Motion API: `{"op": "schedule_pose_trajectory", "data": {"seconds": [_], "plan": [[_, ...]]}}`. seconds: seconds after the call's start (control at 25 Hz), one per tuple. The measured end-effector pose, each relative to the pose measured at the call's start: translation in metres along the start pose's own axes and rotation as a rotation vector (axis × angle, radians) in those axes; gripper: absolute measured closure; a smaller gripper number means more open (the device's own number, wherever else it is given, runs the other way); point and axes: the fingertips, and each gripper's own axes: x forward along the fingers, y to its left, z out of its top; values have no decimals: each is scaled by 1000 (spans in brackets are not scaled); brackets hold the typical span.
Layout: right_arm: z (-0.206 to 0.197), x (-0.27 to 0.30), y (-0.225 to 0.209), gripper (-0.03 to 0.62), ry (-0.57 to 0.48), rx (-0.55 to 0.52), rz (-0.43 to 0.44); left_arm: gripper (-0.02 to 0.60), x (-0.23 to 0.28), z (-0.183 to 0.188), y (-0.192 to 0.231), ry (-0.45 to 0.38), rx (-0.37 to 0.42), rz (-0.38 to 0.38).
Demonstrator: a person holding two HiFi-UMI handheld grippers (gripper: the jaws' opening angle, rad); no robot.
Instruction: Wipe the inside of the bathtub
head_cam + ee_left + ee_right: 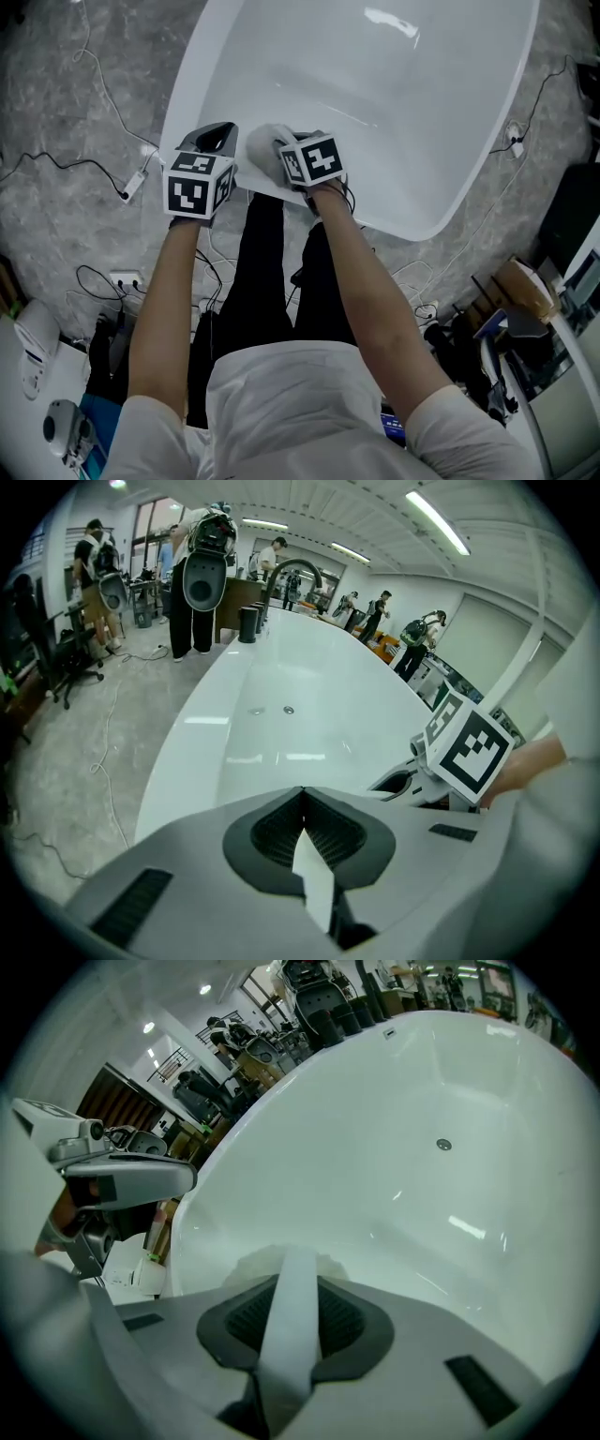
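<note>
The white bathtub (192,84) fills the top of the head view, its glossy inside bare and its drain (444,1145) on the far wall. My right gripper (284,148) is at the tub's near end, just inside the rim, shut on a white cloth (262,141). In the right gripper view the cloth (246,1263) runs as a strip between the jaws of the right gripper (298,1258) and bunches against the tub wall. My left gripper (217,137) hovers over the near left rim beside it. The left gripper (302,797) has its jaws together, with only a thin white sliver between them.
Cables and a power strip (136,183) lie on the grey floor left of the tub. Bags and gear (511,309) crowd the right. A dark faucet (292,569) arches over the tub's far end, where several people (192,583) stand.
</note>
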Motion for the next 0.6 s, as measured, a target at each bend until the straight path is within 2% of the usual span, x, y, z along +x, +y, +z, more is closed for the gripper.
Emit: {"op": "schedule_pose_trajectory", "data": {"seconds": [0.36,0.6], "plan": [[35,23,39,496,-30,-37,43,572,-25,8,45,-50,-31,71],[52,30,71,496,-79,-72,127,572,-37,12,65,-77,-64,88]]}}
